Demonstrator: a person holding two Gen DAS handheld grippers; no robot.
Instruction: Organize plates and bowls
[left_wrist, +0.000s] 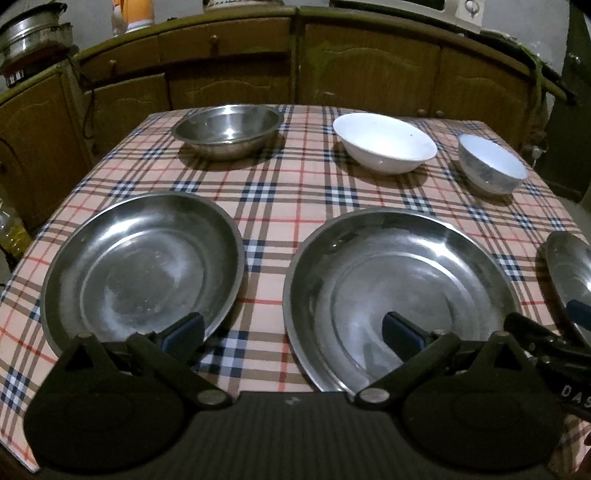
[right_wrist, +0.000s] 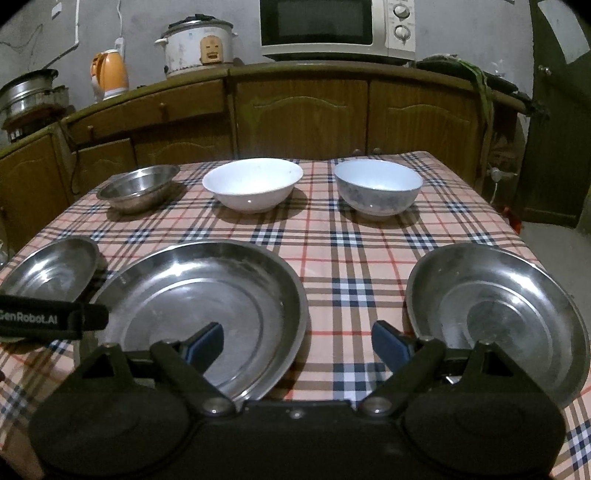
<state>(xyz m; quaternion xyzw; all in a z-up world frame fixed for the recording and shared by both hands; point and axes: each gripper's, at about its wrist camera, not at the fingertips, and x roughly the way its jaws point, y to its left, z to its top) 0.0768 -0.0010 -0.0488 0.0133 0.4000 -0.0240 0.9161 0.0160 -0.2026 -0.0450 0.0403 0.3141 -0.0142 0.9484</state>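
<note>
A checked tablecloth (right_wrist: 332, 258) covered the table before wooden cabinets (right_wrist: 303, 114); three steel plates, the largest (right_wrist: 199, 314) at lower centre, sat below a steel bowl (right_wrist: 136, 188), white bowl (right_wrist: 253, 184) and patterned bowl (right_wrist: 378, 188). The left gripper (left_wrist: 291, 332) and right gripper (right_wrist: 297, 343) hovered with jaws spread, holding nothing. Slick, thin plate rims could likely slip from the pads and clatter.
</note>
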